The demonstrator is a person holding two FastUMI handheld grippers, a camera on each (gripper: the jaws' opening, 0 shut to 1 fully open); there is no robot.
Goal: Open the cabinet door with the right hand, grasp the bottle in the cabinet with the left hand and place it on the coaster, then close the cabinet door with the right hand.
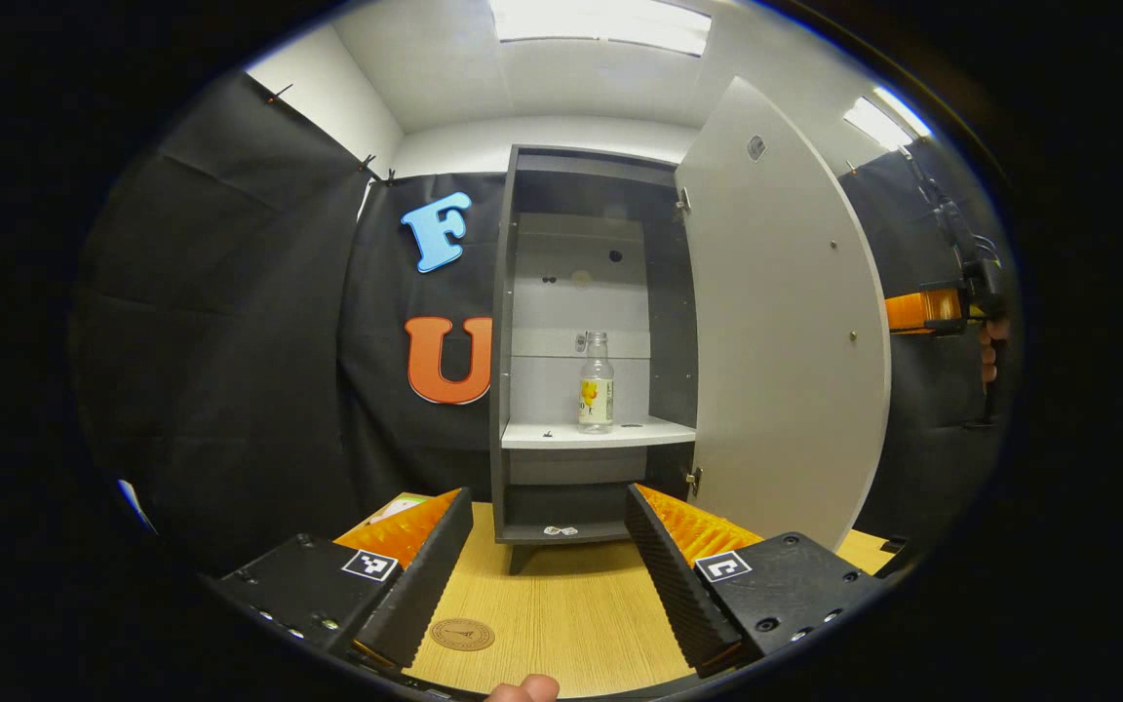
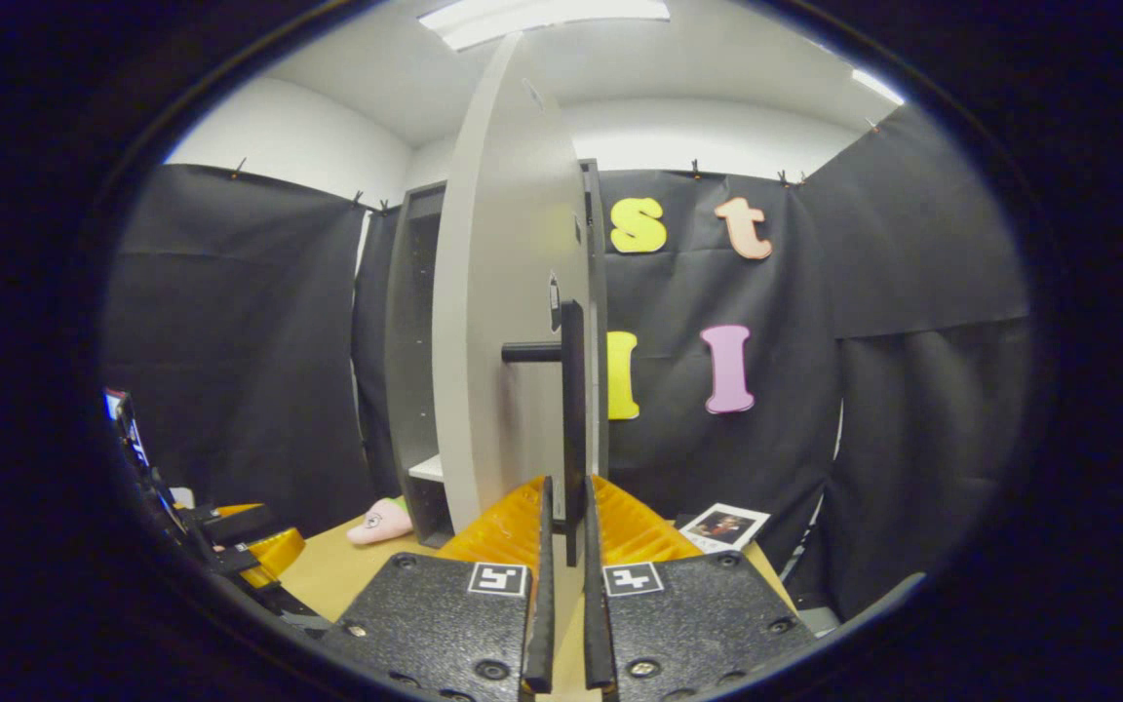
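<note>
Door swung wide, held there by right tool pinching handle, keeping shelf access free. Bottle upright on cabinet shelf, near front edge. Left tool spread wide, aimed at bottle, well short of it. Coaster on counter near front edge, ready for placing.

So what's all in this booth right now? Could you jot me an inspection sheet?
Surface: wooden table, bare between the fingers.
Job's things: cabinet door open; bottle upright on the cabinet shelf; coaster flat on the table, bare.
Clutter: pink plush toy and photo card on the table.
Grippers: left gripper open, facing the cabinet; right gripper closed on the door handle.
Cables: nothing seen.
Surroundings: black cloth walls, ceiling lights.
</note>
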